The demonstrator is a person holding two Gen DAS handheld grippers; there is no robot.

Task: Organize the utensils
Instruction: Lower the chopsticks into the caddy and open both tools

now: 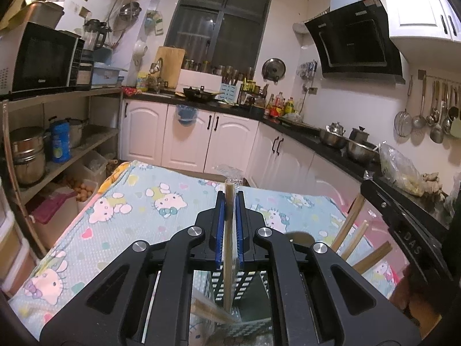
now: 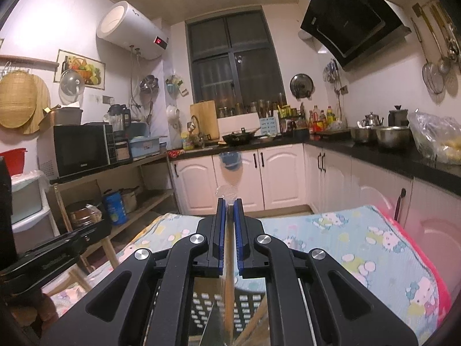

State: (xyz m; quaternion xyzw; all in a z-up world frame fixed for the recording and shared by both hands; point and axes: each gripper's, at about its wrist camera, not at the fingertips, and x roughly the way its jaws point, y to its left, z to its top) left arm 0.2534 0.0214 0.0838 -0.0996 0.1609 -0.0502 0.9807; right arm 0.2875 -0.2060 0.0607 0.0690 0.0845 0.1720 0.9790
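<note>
Overhead, both black blue-padded grippers, left (image 1: 230,199) and right (image 2: 229,206), are clamping upright plastic-wrapped wooden chopsticks (image 1: 229,230), lower ends disappearing blurrily into a slotted basket (image 1: 230,288).

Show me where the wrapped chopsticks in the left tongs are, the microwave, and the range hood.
wrapped chopsticks (image 1: 229,201), left wrist view, on the wooden shaft between the blue pads.
microwave (image 1: 40,57), left wrist view, on its dark door.
range hood (image 1: 354,40), left wrist view, on the black glass panel.
</note>
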